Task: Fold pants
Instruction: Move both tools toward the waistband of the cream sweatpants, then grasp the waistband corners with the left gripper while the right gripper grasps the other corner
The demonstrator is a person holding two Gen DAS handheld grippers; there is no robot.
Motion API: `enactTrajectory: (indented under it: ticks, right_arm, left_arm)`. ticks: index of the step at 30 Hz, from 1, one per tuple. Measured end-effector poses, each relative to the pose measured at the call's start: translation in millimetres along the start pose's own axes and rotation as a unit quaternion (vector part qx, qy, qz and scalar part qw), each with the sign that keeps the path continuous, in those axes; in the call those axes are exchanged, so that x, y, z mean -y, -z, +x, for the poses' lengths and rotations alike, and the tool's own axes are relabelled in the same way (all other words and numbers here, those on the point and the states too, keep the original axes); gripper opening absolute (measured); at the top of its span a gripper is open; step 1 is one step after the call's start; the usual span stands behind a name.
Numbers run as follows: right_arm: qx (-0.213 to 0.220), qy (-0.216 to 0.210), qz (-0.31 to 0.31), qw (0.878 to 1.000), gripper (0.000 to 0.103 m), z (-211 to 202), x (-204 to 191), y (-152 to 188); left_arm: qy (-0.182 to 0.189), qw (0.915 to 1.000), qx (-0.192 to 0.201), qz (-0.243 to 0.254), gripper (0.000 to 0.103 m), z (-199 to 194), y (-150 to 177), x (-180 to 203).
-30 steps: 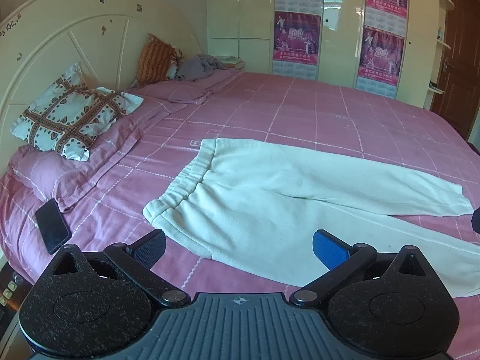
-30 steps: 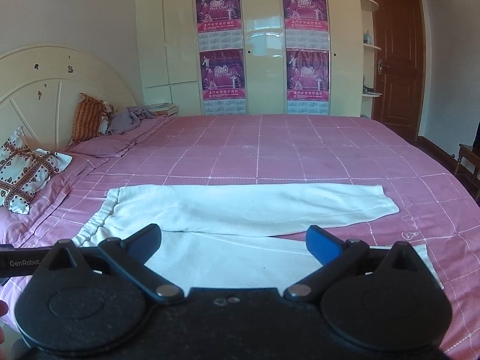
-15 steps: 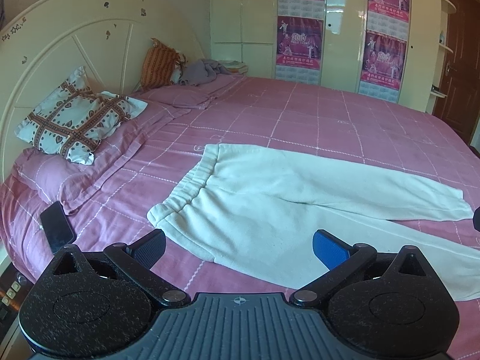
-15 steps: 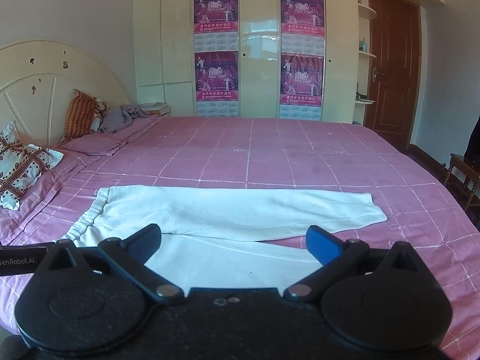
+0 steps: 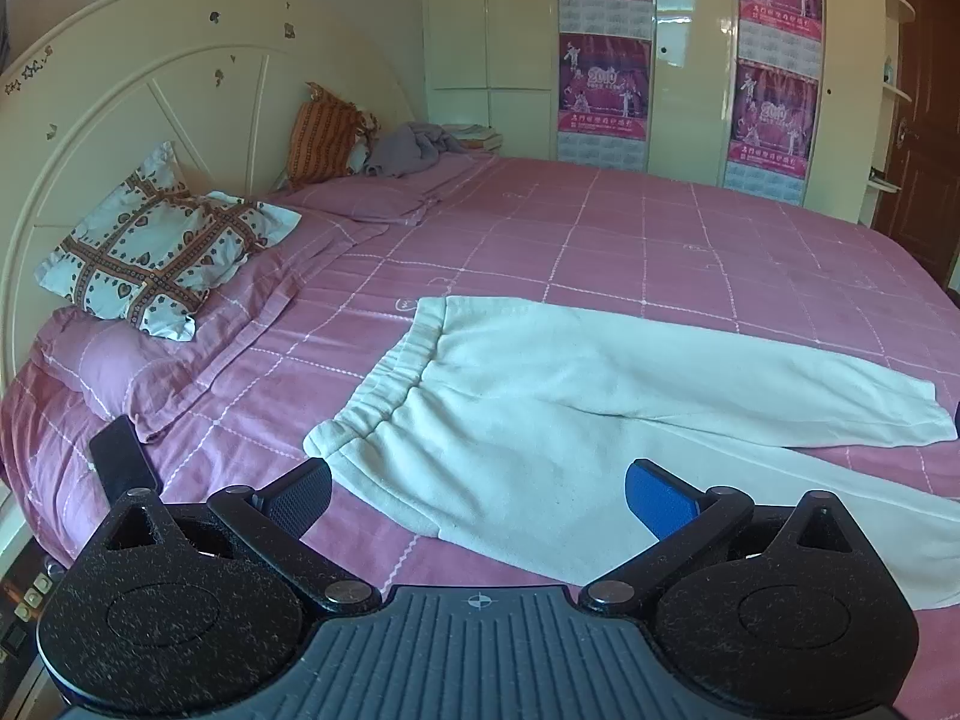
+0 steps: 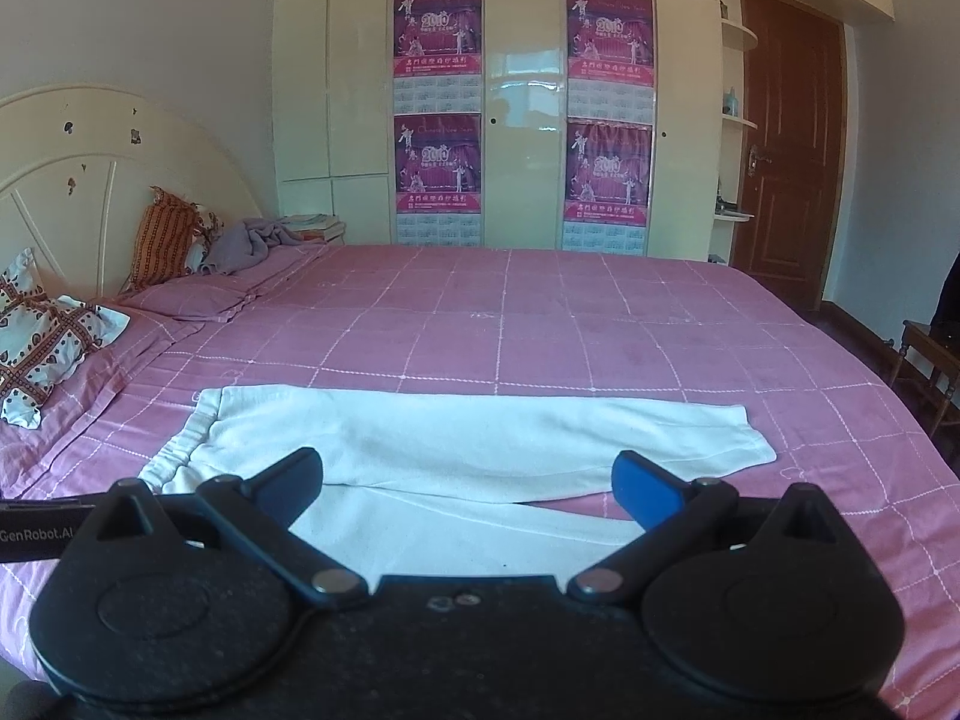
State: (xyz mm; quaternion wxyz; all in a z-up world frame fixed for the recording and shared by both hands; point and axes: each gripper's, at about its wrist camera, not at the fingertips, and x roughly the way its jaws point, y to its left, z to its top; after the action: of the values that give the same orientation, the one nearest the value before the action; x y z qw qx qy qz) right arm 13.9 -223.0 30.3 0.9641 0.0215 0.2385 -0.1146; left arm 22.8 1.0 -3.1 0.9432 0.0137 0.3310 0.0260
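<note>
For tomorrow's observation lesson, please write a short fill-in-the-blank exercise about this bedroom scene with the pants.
1. The white pants lie flat on a ____ bedspread.
2. Both the left tongs and the right tongs are ____ and hold nothing.
3. The waistband points toward the ____.

Missing words: pink; open; headboard

The right gripper [image 6: 468,489] hangs with its jaws spread wide and empty above the near edge of the pink bedspread [image 6: 540,324]. Just ahead of the fingertips lie the white pants [image 6: 456,438], flat, waistband off to the left, one leg running right past the blue-padded finger [image 6: 645,489]. Far ahead stands a poster-covered wardrobe [image 6: 522,120].
</note>
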Motion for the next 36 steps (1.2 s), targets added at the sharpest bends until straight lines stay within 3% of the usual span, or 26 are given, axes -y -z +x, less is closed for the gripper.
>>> enactTrajectory:
  ticks: [18, 36]
  right_arm:
    - [-0.016, -0.013, -0.004, 1.0, 0.103, 44.2, -14.4, -17.5]
    - [-0.046, -0.037, -0.023, 0.998, 0.103, 145.1, -44.6, -28.1]
  left_arm:
    - [-0.021, 0.9995, -0.021, 0.006, 0.103, 47.3, -29.3, -3.7]
    - [-0.031, 0.9987, -0.04, -0.006, 0.103, 169.6, -73.6, -18.8]
